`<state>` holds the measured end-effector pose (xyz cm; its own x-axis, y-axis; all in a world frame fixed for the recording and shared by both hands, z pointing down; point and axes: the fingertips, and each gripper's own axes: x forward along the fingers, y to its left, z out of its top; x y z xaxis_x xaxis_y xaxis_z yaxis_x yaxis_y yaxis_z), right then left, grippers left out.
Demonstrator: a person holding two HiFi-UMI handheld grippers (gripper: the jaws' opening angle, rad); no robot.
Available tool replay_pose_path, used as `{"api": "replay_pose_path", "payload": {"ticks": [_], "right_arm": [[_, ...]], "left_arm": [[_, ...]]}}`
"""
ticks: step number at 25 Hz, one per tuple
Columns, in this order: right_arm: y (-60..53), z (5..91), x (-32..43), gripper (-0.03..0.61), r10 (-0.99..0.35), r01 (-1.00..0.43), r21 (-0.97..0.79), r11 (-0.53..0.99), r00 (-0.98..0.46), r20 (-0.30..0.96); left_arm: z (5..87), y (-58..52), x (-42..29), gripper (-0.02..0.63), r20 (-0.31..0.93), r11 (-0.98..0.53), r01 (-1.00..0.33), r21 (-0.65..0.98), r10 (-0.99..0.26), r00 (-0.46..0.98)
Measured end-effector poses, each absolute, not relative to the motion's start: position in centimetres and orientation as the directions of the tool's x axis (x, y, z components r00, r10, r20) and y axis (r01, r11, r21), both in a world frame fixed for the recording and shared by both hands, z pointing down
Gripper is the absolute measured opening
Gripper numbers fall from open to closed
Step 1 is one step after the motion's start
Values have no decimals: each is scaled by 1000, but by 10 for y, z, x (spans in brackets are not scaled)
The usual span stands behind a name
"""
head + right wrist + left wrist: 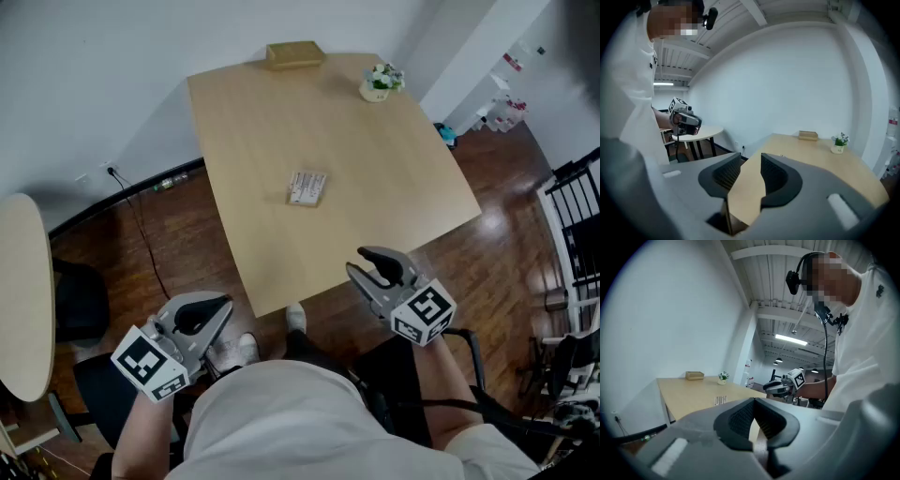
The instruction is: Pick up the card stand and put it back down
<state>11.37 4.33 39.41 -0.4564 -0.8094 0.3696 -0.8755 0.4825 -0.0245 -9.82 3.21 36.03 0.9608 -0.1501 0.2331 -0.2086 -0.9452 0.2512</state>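
The left gripper and right gripper hover off the table edge, jaws apart and empty, well apart from what looks like the card stand.

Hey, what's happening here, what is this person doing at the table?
A person stands at the near edge of the wooden table, holding a gripper in each hand. The left gripper and right gripper are both open and empty, near the table's edge. The card stand sits untouched mid-table; the pick-up hasn't started.
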Motion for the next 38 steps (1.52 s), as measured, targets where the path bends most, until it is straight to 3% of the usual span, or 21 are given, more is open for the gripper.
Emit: {"api": "replay_pose_path", "payload": {"ticks": [15,25,38], "right_arm": [[-114,464,192,138,-663,-755,-19,656,-588,463],[-176,518,208,138,-575,-708,-61,703,-618,536],[-195,555,196,137,-435,-612,-180,770,-710,553]], "left_arm": [[355,-5,-31,2,237,-902,-328,281,-266,935],[356,-17,-35,2,269,-852,-435,293,-363,892],[362,-35,-26,2,296,-831,-463,309,-379,877]]}}
